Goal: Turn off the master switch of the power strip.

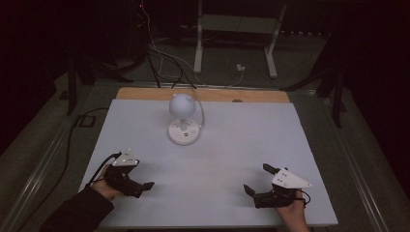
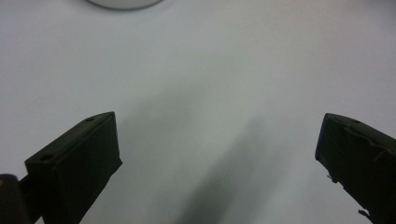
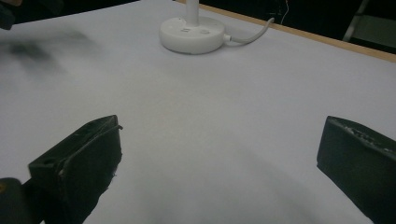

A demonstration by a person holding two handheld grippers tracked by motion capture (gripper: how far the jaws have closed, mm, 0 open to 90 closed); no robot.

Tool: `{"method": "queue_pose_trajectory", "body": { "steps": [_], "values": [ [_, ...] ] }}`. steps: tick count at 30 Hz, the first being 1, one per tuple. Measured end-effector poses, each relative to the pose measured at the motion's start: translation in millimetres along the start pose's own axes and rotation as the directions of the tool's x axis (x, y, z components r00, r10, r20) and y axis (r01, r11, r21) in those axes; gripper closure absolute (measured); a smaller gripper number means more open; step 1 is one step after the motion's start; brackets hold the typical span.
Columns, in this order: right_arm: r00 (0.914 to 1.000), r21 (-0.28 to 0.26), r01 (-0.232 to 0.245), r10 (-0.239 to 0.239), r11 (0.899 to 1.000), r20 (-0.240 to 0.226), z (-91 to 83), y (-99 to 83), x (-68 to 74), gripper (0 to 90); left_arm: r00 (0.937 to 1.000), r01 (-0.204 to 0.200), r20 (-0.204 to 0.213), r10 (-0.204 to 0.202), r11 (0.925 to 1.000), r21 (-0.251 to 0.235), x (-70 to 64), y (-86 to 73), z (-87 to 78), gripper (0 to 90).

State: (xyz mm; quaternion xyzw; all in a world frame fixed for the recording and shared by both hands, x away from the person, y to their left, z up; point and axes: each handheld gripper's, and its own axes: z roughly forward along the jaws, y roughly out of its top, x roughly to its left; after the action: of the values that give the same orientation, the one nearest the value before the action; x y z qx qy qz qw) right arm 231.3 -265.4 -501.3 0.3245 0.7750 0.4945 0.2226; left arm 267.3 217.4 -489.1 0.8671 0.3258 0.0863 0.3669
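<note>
My left gripper [image 1: 145, 185] and right gripper [image 1: 255, 180] rest wide-jawed and empty on the pale table sheet [image 1: 232, 145], apparently waiting; the small white round-based desk lamp [image 1: 183, 118] stands well ahead, between them.

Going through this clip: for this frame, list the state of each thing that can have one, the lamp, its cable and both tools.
Lamp: upright on its round base, toward the far middle of the white table, apparently unlit, untouched.
Lamp cable: attached at the base, looping toward the far edge.
Left tool: open, holding nothing, low over the near left of the table.
Right tool: open, holding nothing, low over the near right.
</note>
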Motion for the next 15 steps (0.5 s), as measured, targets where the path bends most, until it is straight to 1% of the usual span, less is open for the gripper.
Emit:
{"method": "queue_pose_trajectory", "body": {
  "steps": [1,2,4,5,7,8,9,11,13,15],
  "values": [
    [1.0000,0.001,-0.001,0.001,1.000,-0.002,0.4,0.0,0.1,0.0,1.0000,0.003,-0.003,-0.003,1.0000,-0.001,0.4,-2.6,-0.6,0.4],
    [1.0000,0.003,0.001,-0.001,1.000,-0.003,0.7,-0.1,0.2,0.0,1.0000,0.006,0.005,-0.006,1.0000,-0.001,1.2,-5.4,-0.8,0.4],
    [1.0000,0.005,0.001,-0.001,1.000,-0.004,0.9,0.0,0.4,0.0,0.9999,0.011,-0.004,-0.011,0.9999,-0.012,1.6,-11.1,-1.4,0.4],
    [1.0000,0.003,0.001,-0.001,1.000,-0.005,0.8,0.0,0.4,0.0,0.9999,0.013,0.002,-0.012,0.9997,-0.021,1.9,-13.9,-2.1,0.4],
    [1.0000,0.002,0.001,-0.001,1.000,-0.004,0.5,0.0,0.3,0.0,0.9998,0.017,-0.011,-0.018,0.9994,-0.028,1.8,-19.2,-2.7,0.5],
    [1.0000,0.002,-0.001,0.001,1.000,-0.004,0.5,-0.2,0.0,0.0,0.9999,0.012,-0.008,-0.012,0.9997,-0.021,1.7,-21.7,-3.4,0.5],
    [1.0000,0.003,0.000,0.000,1.000,-0.005,0.5,-0.2,-0.2,0.0,0.9998,0.012,-0.015,-0.013,0.9997,-0.020,1.3,-24.1,-4.0,0.4],
    [1.0000,0.004,0.000,0.000,1.000,-0.006,0.6,-0.3,0.0,0.0,0.9996,0.024,-0.012,-0.025,0.9994,-0.026,1.6,-29.1,-5.4,0.4],
    [1.0000,0.006,0.001,-0.001,1.000,-0.008,1.1,-0.3,0.0,0.0,0.9993,0.025,-0.027,-0.025,0.9994,-0.026,1.3,-34.0,-6.4,0.4],
    [1.0000,0.009,0.000,0.000,1.000,-0.009,1.3,-0.4,0.1,0.0,0.9989,0.029,-0.036,-0.031,0.9986,-0.045,0.9,-39.1,-7.9,0.4]
  ]
}}
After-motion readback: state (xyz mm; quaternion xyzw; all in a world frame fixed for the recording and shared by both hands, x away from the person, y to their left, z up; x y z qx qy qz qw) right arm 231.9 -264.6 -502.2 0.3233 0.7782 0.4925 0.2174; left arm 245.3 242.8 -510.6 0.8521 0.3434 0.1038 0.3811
